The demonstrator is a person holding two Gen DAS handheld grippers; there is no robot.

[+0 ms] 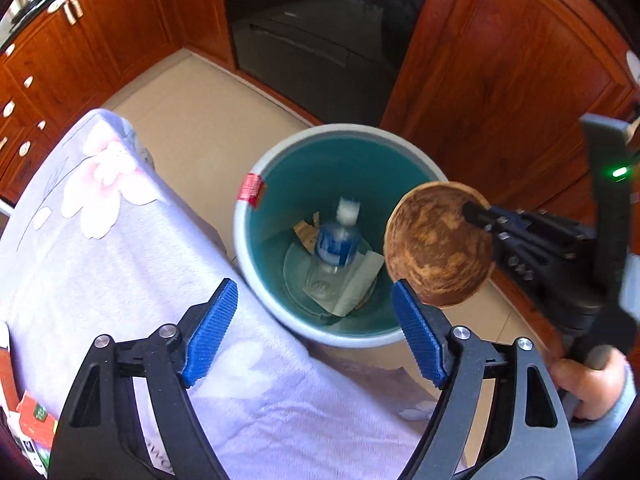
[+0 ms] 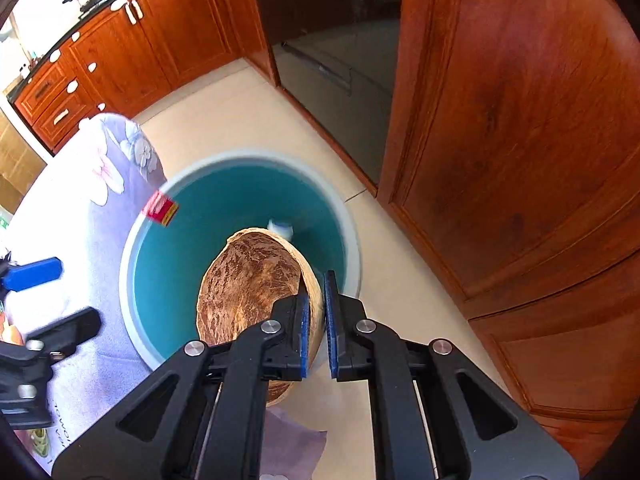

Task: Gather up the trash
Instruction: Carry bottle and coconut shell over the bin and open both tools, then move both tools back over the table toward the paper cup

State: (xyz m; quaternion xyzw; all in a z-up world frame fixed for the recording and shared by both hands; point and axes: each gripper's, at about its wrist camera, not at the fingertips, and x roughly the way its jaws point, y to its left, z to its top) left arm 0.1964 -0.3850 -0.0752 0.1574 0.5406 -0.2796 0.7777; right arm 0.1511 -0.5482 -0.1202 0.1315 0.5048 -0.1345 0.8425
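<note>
While the right gripper [image 2: 316,320] is clamped on the rim of a brown coconut shell [image 2: 256,292], the shell hangs above the open mouth of a round trash bin [image 1: 256,264], toward the bin's right side in the left wrist view. One blue pad lies inside the bowl of the shell and the other against its outer wall, so the thin wall is pinched between them. In the left wrist view the same shell [image 1: 436,244] appears with its rough, mottled outside facing the camera, and the right gripper [image 1: 476,216] reaches it from the right; a hand [image 1: 588,384] in a pale sleeve grasps that tool's handle.

The left gripper [image 1: 316,332] stands wide open with nothing between its blue pads [image 1: 212,332], which straddle the near edge of the bin and the corner of a counter draped in a lilac flowered cloth [image 1: 100,240].

The bin has a pale grey rim and a teal interior, with a red label [image 1: 250,190] stuck over its left rim. It stands on a beige tiled floor [image 1: 192,120], just beside the counter. On its bottom lie a clear plastic bottle [image 1: 334,244] with a blue label and white cap, a grey paper sheet [image 1: 356,284] and a scrap of brown cardboard [image 1: 306,232].

Reddish wooden cabinets [image 2: 520,120] surround the floor.
</note>
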